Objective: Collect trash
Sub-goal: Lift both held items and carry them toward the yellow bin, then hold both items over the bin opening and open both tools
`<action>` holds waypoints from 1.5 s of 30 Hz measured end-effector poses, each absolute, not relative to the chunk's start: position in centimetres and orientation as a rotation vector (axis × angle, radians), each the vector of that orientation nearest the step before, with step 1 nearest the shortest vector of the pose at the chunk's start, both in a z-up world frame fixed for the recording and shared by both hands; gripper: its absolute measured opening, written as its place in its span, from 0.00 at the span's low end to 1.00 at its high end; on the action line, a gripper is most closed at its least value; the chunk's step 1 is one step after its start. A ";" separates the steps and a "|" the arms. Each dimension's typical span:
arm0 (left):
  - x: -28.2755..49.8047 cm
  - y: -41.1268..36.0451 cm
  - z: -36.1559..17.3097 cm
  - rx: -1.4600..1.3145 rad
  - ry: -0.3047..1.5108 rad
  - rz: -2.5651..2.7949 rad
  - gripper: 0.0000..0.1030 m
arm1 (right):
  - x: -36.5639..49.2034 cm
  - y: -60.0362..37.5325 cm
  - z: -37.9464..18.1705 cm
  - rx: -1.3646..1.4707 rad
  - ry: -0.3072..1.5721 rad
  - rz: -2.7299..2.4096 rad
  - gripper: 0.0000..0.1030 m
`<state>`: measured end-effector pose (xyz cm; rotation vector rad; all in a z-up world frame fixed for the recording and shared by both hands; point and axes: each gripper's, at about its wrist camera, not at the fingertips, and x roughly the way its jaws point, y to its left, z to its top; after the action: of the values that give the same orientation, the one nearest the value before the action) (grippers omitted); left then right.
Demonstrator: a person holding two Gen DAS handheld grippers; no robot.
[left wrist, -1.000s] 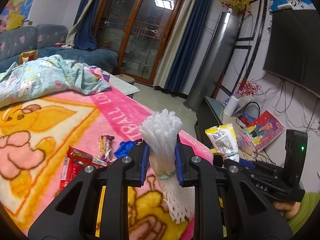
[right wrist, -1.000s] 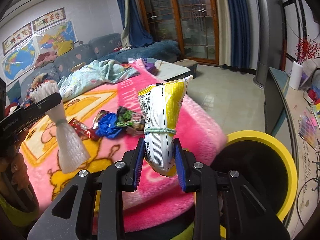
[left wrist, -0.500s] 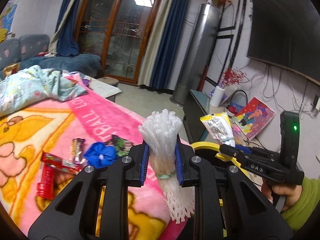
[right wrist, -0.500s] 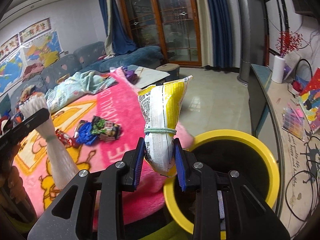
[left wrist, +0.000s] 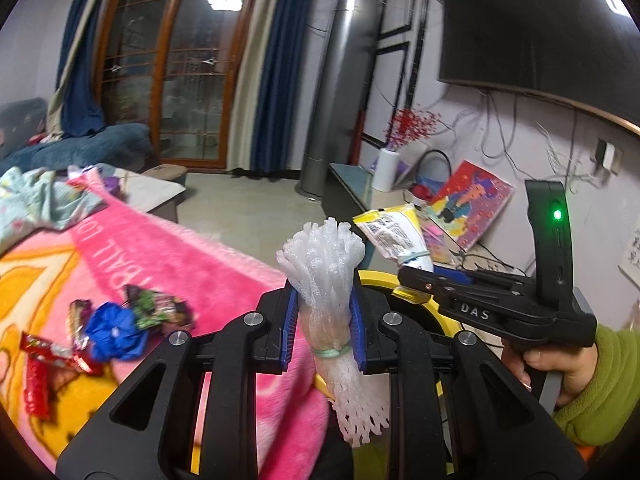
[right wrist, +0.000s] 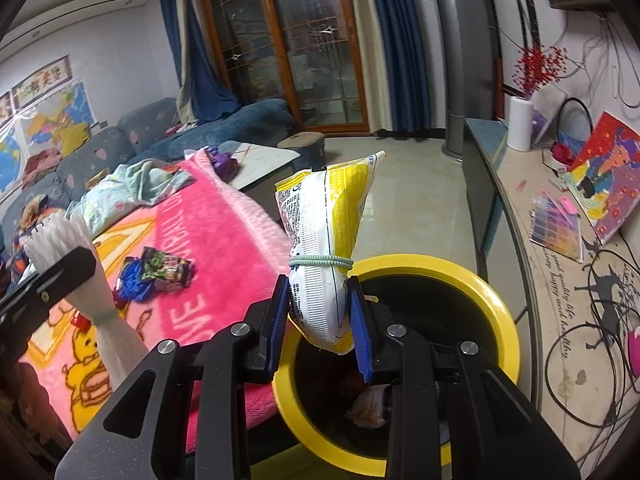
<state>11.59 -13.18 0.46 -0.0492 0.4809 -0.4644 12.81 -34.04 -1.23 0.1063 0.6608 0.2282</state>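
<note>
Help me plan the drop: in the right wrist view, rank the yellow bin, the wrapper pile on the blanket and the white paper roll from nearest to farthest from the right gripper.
1. Yellow bin, directly beneath the right gripper.
2. Wrapper pile, left on the pink blanket.
3. White paper roll, far right on the counter.

Lit evenly and fairly bright by a ceiling lamp (seen reflected in the glass doors [left wrist: 192, 76]). Strongly bowed toward dark fisheye corners. Motion-smeared along the pink blanket [right wrist: 224, 240].
</note>
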 end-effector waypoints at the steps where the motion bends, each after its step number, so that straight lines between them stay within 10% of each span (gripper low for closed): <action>1: 11.7 -13.8 0.3 -0.037 0.480 -0.475 0.16 | 12.8 -34.5 -1.3 0.112 0.663 0.219 0.27; 38: 17.9 -22.9 -4.1 0.038 0.560 -0.532 0.16 | 14.3 -42.1 -6.6 0.263 0.823 0.038 0.28; 45: 18.7 -21.5 -4.1 -0.029 0.574 -0.512 0.59 | 14.5 -42.0 -6.9 0.272 0.831 0.031 0.44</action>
<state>18.67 -21.55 -4.12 -0.0288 0.5737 -0.5122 14.48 -42.02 -6.92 0.2722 0.8309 0.0306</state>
